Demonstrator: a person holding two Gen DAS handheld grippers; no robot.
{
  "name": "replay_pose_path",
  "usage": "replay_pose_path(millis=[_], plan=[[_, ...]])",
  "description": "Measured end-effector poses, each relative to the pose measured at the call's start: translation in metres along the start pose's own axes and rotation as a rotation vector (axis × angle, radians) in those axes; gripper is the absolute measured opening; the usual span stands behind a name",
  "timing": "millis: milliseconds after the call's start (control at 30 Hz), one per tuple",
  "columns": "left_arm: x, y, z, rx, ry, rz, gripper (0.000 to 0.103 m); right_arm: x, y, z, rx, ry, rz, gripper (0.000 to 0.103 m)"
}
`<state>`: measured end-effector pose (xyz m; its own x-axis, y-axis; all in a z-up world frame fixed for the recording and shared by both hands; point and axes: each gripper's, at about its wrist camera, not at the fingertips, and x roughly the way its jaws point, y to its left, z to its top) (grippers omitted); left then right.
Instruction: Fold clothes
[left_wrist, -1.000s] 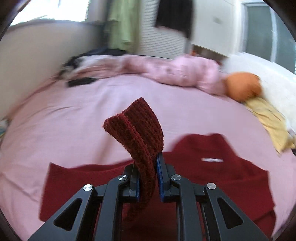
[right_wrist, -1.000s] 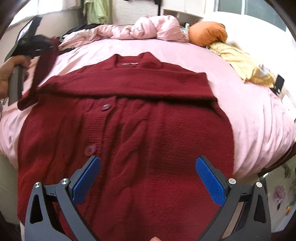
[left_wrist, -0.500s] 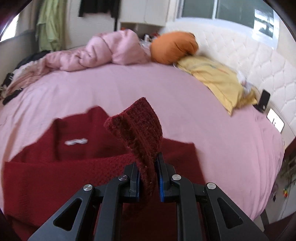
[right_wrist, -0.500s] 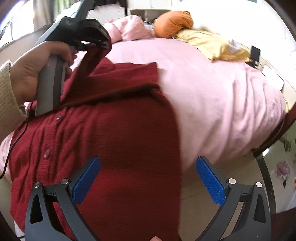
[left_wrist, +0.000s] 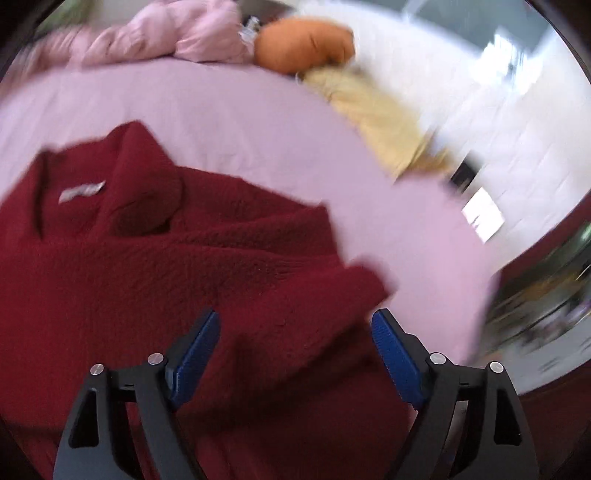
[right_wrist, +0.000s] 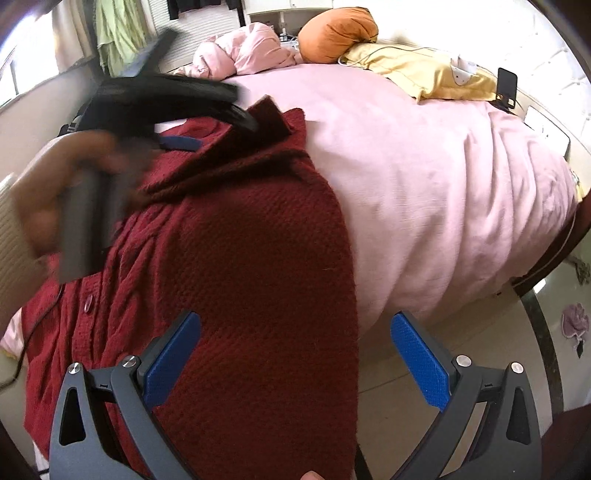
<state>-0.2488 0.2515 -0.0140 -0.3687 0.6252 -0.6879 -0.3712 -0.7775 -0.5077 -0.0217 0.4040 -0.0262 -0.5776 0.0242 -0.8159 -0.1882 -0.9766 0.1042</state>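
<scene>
The left gripper (left_wrist: 295, 343) has just been opening its jaws, nothing pinched between them, the red cardigan (left_wrist: 155, 266) lying just beneath and ahead on the pink bed (left_wrist: 229, 110). The right gripper (right_wrist: 295, 354) hovers spread wide and empty over the cardigan's right edge.

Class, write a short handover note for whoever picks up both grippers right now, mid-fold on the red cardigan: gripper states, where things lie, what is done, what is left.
Left gripper: open, its jaws have just been opening; nothing is between them, and the sleeve lies released across the chest.
Right gripper: open, empty, over the lower part of the red cardigan.
The cardigan lies front up on the pink bed, hem hanging over the near edge.
Done: both sleeves look folded in.
Left: probably fold the body up from the hem, then smooth it.
</scene>
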Motion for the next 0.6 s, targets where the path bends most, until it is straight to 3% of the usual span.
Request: replay_pose_path(millis=[33,133,300,433,600], plan=[[-0.02,0.018,-0.003,-0.043,-0.043,0.008,0.085,0.0,-0.003,0.001,0.015,-0.001,0.011,0.103],[-0.07,0.065,-0.009,-0.09,-0.157,0.167,0.086,0.001,-0.011,0.009,0.077,0.004,0.088,0.103],[-0.111,0.126,-0.014,-0.02,-0.183,0.523,0.086,0.001,0.007,0.046,0.045,-0.056,0.131,0.103],[-0.108,0.164,-0.031,-0.004,-0.124,0.633,0.086,0.02,0.054,0.101,-0.119,-0.145,0.104,0.103],[-0.101,0.189,-0.058,-0.002,-0.151,0.599,0.088,0.082,0.097,0.144,-0.257,-0.134,-0.014,0.103]])
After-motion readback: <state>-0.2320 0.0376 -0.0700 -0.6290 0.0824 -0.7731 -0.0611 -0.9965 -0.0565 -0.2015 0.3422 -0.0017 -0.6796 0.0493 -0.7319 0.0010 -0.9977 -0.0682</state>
